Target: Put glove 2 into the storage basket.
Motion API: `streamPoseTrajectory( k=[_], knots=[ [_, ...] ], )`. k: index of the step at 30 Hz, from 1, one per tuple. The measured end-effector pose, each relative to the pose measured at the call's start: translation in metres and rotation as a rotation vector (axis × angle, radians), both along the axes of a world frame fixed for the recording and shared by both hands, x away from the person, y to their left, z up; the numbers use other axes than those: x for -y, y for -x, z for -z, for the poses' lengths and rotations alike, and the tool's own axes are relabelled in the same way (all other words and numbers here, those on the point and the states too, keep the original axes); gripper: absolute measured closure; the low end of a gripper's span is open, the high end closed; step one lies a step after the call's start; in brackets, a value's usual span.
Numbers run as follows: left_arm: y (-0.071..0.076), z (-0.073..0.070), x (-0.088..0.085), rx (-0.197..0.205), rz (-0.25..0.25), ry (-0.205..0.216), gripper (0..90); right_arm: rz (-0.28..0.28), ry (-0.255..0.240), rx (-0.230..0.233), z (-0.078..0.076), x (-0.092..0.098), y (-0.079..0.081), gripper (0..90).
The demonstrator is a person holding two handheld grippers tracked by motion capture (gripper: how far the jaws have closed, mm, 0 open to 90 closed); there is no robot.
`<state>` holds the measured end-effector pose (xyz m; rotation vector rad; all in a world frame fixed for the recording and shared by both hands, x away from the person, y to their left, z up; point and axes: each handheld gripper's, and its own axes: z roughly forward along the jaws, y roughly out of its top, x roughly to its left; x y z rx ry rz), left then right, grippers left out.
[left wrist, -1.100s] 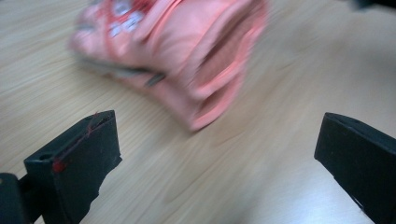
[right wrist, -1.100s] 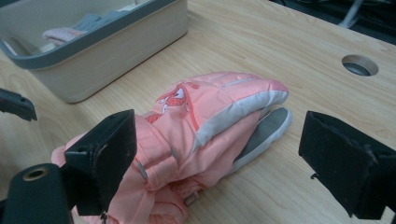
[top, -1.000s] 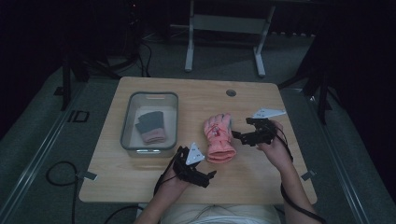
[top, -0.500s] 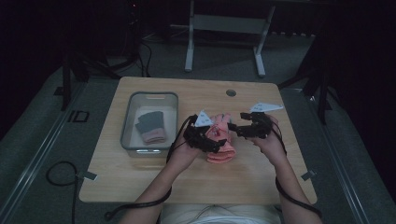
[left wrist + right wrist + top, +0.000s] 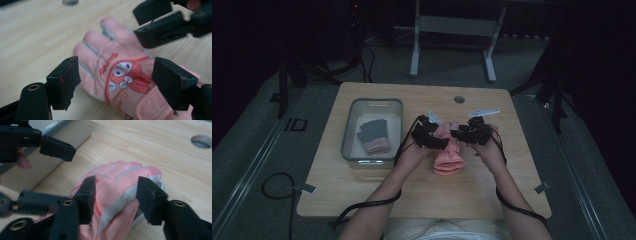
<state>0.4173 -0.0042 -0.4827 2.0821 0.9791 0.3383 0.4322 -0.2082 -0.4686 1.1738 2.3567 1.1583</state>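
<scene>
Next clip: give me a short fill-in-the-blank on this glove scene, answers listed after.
1. The glove between the two grippers is ____ in colour.
2. The clear bin sits to the glove's ____ in the high view.
3. The glove lies on the ____, not in the bin.
4. In the left gripper view, the glove's fingers point ____ from the camera.

Answers: pink; left; table; away

Light wooden table [image 5: 362, 195] with a round cable hole [image 5: 459, 99] near its far edge. Nearer than that hole lie a pink glove [image 5: 448, 155] and, leftward, a clear bin [image 5: 349, 135].
</scene>
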Motion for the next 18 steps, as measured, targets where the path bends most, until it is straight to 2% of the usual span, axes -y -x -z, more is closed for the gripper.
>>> streamPoseTrajectory(
  k=[1, 4, 6, 7, 11, 12, 13, 17, 18],
  knots=[
    [-0.003, 0.006, -0.001, -0.044, -0.012, 0.000, 23.8, 0.002, 0.010, -0.016, 0.003, -0.001, 0.000, 47.1],
    [-0.009, 0.018, -0.004, -0.133, -0.043, 0.005, 23.8, -0.012, 0.041, -0.058, 0.019, 0.002, 0.001, 43.5],
    [-0.011, 0.026, -0.004, -0.201, -0.063, 0.018, 23.8, -0.008, 0.077, -0.066, 0.027, 0.004, 0.001, 39.3],
    [-0.011, 0.030, -0.004, -0.220, -0.070, 0.029, 23.8, -0.015, 0.100, -0.078, 0.032, 0.005, 0.001, 38.2],
    [-0.016, 0.044, -0.004, -0.292, -0.076, 0.095, 24.7, -0.025, 0.101, -0.115, 0.043, 0.011, -0.002, 36.4],
    [-0.016, 0.044, -0.004, -0.292, -0.076, 0.095, 25.0, -0.025, 0.101, -0.115, 0.043, 0.011, -0.002, 36.4],
    [-0.020, 0.052, -0.005, -0.328, -0.073, 0.134, 25.0, -0.027, 0.094, -0.129, 0.044, 0.011, -0.003, 36.5],
    [-0.027, 0.063, -0.007, -0.390, -0.055, 0.209, 26.1, -0.026, 0.080, -0.173, 0.053, 0.013, -0.008, 36.0],
    [-0.030, 0.066, -0.008, -0.416, -0.035, 0.240, 29.8, -0.026, 0.072, -0.183, 0.054, 0.013, -0.009, 36.7]
  ],
)
